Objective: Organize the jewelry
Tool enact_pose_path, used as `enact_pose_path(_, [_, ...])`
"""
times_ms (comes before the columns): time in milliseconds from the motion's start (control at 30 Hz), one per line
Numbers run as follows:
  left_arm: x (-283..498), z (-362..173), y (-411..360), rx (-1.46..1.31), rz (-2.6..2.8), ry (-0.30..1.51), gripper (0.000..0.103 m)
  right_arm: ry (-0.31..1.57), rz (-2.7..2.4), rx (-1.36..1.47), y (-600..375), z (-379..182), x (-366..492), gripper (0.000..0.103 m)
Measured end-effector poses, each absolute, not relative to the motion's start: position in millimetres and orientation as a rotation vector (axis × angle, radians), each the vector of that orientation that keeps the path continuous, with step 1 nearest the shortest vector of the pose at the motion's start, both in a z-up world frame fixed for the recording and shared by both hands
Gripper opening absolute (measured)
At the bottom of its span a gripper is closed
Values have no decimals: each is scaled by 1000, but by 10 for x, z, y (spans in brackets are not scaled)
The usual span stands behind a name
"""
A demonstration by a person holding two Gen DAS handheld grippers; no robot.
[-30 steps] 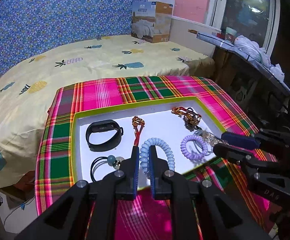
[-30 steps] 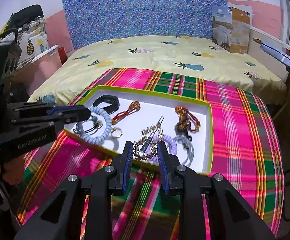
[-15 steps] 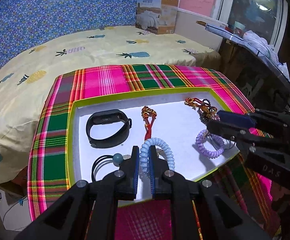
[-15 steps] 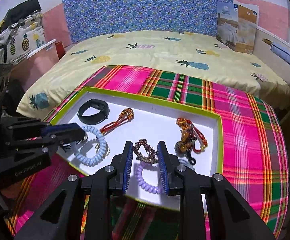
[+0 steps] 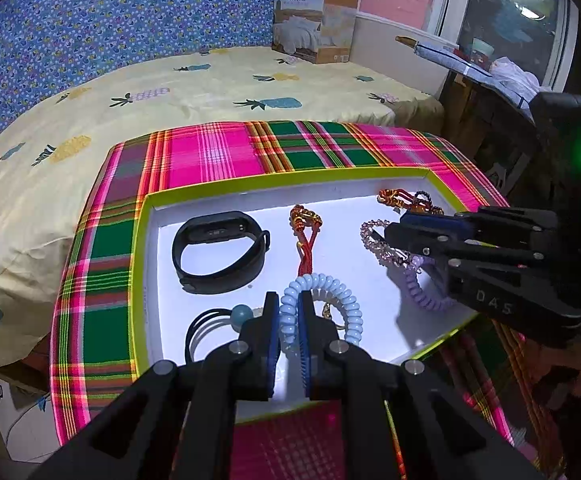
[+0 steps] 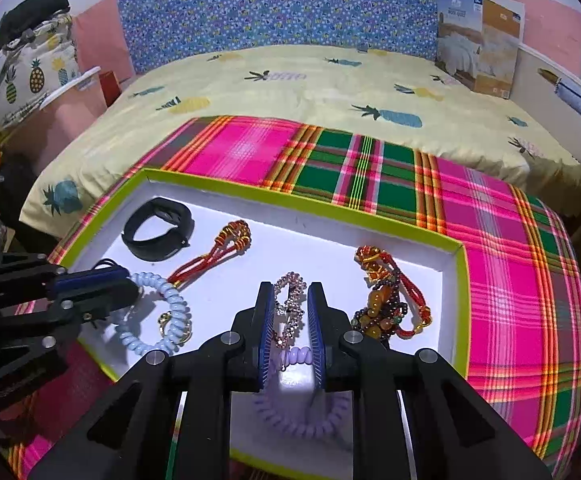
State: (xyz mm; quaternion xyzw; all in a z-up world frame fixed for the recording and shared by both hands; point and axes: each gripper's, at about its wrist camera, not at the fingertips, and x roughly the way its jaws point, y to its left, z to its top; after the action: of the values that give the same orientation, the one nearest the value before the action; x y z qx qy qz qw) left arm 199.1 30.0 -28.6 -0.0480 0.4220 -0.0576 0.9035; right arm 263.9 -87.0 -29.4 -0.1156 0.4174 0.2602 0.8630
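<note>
Two grippers busy: our left gripper [image 5: 289, 322] pinches blue coil [image 5: 322, 304]; right gripper [image 6: 289, 322] part-open, seemingly straddling bead chain [image 6: 289, 308] running lengthwise ahead.

Left claw [image 5: 289, 322]: black body, blue-padded fingers [image 5: 273, 332] pointing forward and slightly down, jaws drawn nearly together and pinching a pale blue coil bracelet [image 5: 322, 308] at its near-left loop. In the right wrist view it enters from the left edge, lying roughly level.

Right claw [image 6: 289, 320]: same build, jaws set narrowly apart, a pink bead chain [image 6: 290, 304] standing between the pads; contact cannot be told. In the left wrist view it reaches in from the right, fingers stacked one above the other.
</note>
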Motion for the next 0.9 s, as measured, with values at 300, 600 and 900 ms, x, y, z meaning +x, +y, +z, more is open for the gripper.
enact_pose_path(300, [1998,-281,262,-80,-118,881,17,876,533,-216,-973,-191,2552,18])
enact_pose_path(600, [1770,-93,255,-86,-123,844,28,841,530,-195,-1123,13,2211,18])
enact_pose_path(900, [1311,22,261,-111,-91,822,29,846,516,-166,-1279,87,1688,20])
